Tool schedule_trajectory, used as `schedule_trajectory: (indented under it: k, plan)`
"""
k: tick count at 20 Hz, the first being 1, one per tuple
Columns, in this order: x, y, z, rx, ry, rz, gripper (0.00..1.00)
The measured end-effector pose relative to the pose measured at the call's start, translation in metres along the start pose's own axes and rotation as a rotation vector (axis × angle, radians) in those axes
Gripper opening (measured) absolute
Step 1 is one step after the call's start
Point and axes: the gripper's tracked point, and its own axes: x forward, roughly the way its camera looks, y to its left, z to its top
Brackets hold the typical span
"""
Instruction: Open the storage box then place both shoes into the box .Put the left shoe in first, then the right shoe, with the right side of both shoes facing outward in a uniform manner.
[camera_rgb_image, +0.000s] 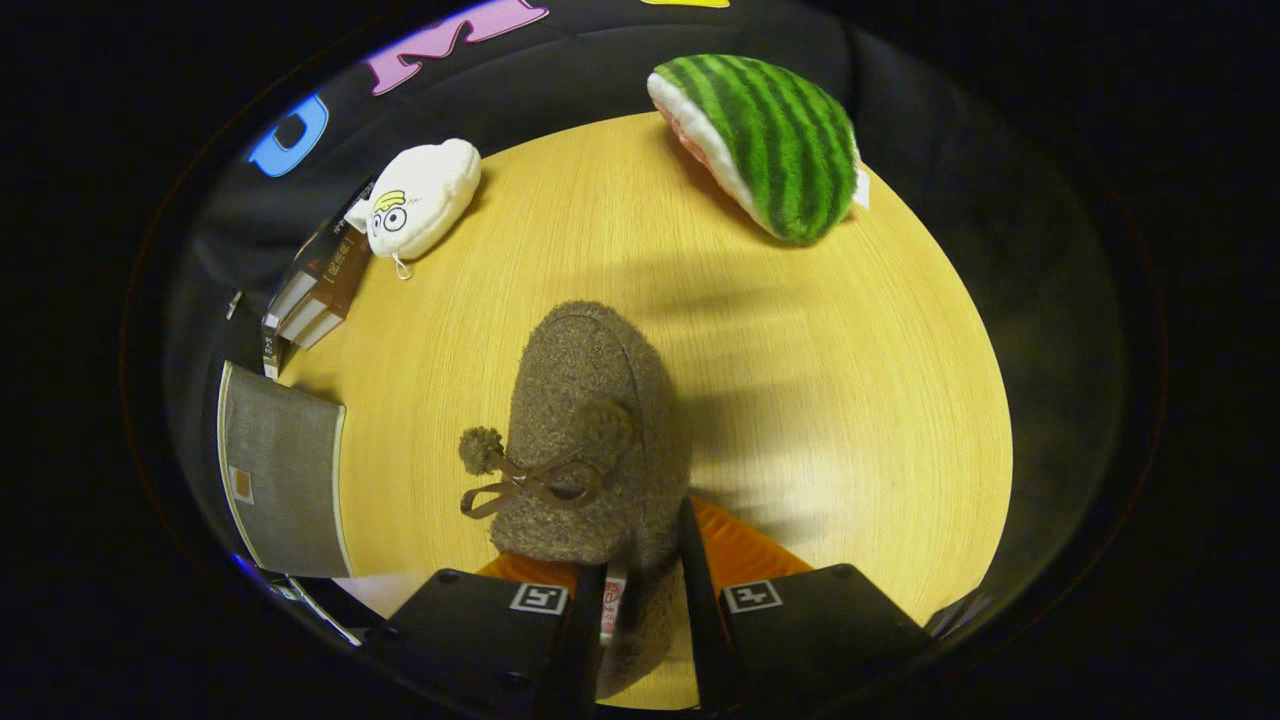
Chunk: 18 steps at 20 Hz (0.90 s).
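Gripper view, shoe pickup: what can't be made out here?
- Shoe: heel end hidden between the gripper fingers.
- Storage box: partly out of view, so open or closed cannot be told.
- Second shoe: whereabouts cannot be told.
- Books beside the white plush: print too small.

Shoe (590, 440) clamped btw gripper (645, 590) fingers. Table (850, 380) bare right of shoe; left: grey box (285, 480), books (320, 285), white plush (420, 197); beyond: watermelon plush (770, 140).

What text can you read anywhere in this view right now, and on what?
Brown cover beside the white plush: print too small to read.
Tag on the shoe gripped between the claw fingers: red print, blurred.
Square markers on the claw: patterns, no words.
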Motion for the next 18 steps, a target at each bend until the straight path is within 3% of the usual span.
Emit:
schedule_trajectory:
  k: [5,11,18]
  plan:
    - [0.001,-0.007,0.003,0.063,-0.016,0.018,0.07]
    - [-0.032,0.027,-0.004,0.074,-0.018,0.027,0.07]
    - [-0.105,0.149,0.019,0.260,-0.065,0.219,0.06]
